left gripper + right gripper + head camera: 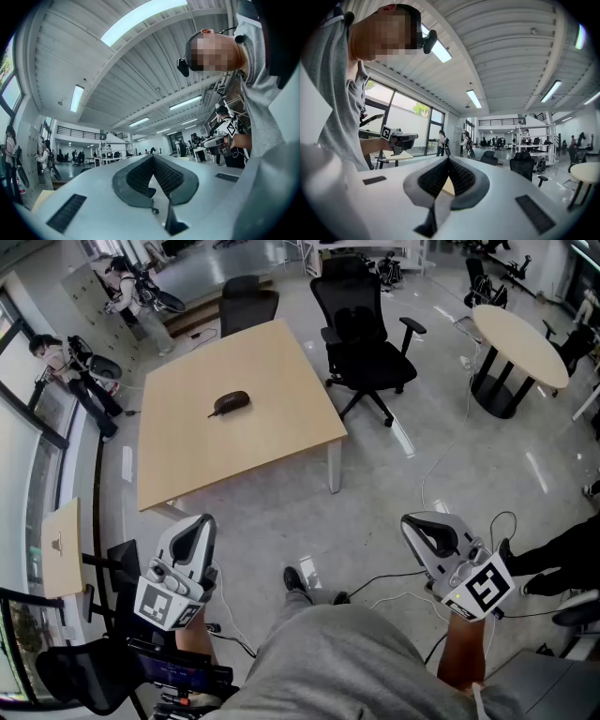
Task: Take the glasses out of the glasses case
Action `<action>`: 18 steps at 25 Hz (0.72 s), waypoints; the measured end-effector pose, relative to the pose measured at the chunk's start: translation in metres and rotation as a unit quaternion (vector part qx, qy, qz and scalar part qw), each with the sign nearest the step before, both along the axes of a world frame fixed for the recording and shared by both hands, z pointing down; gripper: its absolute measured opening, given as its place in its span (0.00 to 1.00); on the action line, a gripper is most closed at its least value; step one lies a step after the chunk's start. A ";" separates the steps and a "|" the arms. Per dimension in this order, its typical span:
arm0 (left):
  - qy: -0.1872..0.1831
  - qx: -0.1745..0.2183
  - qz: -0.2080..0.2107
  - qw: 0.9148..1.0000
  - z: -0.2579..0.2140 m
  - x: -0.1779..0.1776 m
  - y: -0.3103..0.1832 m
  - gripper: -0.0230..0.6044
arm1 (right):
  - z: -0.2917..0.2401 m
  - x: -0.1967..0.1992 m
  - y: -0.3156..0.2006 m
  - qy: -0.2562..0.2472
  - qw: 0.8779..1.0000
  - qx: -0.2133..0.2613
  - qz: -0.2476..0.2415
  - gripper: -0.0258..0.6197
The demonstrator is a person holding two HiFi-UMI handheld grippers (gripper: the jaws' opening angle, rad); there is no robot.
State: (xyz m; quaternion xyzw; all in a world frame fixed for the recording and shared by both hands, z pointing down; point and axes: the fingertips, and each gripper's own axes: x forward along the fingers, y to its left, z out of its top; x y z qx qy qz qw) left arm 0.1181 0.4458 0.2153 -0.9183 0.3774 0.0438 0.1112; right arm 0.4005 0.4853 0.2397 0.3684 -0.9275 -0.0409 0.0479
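A dark, closed glasses case (231, 403) lies near the middle of the light wooden table (187, 456), far ahead of both grippers. No glasses show outside it. My left gripper (196, 523) is held low at my left, close to my body, with its jaws shut and nothing between them (152, 157). At my right, my right gripper (424, 525) is likewise held low, jaws shut and empty (448, 159). Both point roughly level across the room, well short of the table. Each gripper view catches the other gripper in the person's hand.
Two black office chairs (367, 338) stand behind and to the right of the table. A round table (518, 343) is at the far right. Cables (441, 465) trail over the grey floor. A small wooden side table (59, 549) and other people (80, 371) are at the left.
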 end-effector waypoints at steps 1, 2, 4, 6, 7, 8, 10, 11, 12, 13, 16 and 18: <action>0.000 0.000 -0.002 1.000 0.000 -0.001 0.002 0.04 | 0.001 0.001 0.000 0.001 1.000 -0.003 0.001 0.05; 0.001 -0.001 -0.003 1.000 0.001 -0.002 0.003 0.04 | 0.003 0.001 0.001 0.001 1.000 -0.006 0.002 0.05; 0.002 -0.002 -0.006 1.000 0.001 -0.004 0.005 0.04 | 0.004 0.001 0.001 0.002 1.000 -0.010 0.003 0.05; 0.002 -0.003 -0.009 1.000 0.002 -0.008 0.007 0.04 | 0.005 0.000 0.000 0.000 1.000 -0.012 0.002 0.05; 0.003 -0.004 -0.011 1.000 0.003 -0.010 0.008 0.04 | 0.005 -0.002 0.000 0.000 1.000 -0.013 0.001 0.05; 0.003 -0.006 -0.013 1.000 0.004 -0.013 0.009 0.04 | 0.005 -0.004 -0.001 0.000 1.000 -0.013 0.000 0.05; 0.005 -0.010 -0.018 1.000 0.008 -0.021 0.010 0.04 | 0.008 -0.010 -0.002 0.001 1.000 -0.016 -0.002 0.05; 0.007 -0.012 -0.021 1.000 0.010 -0.025 0.011 0.04 | 0.009 -0.014 -0.004 0.001 1.000 -0.018 -0.005 0.05; 0.007 -0.015 -0.025 1.000 0.012 -0.030 0.012 0.04 | 0.011 -0.018 -0.006 0.000 1.000 -0.021 -0.008 0.05; 0.008 -0.017 -0.029 0.999 0.014 -0.035 0.012 0.04 | 0.011 -0.023 -0.009 -0.004 1.000 -0.025 -0.012 0.05; 0.009 -0.025 -0.044 0.999 0.019 -0.055 0.007 0.04 | 0.008 -0.040 -0.022 -0.031 0.998 -0.042 -0.021 0.05; 0.013 -0.031 -0.052 0.998 0.022 -0.069 0.001 0.04 | 0.007 -0.054 -0.032 -0.035 0.998 -0.043 -0.024 0.05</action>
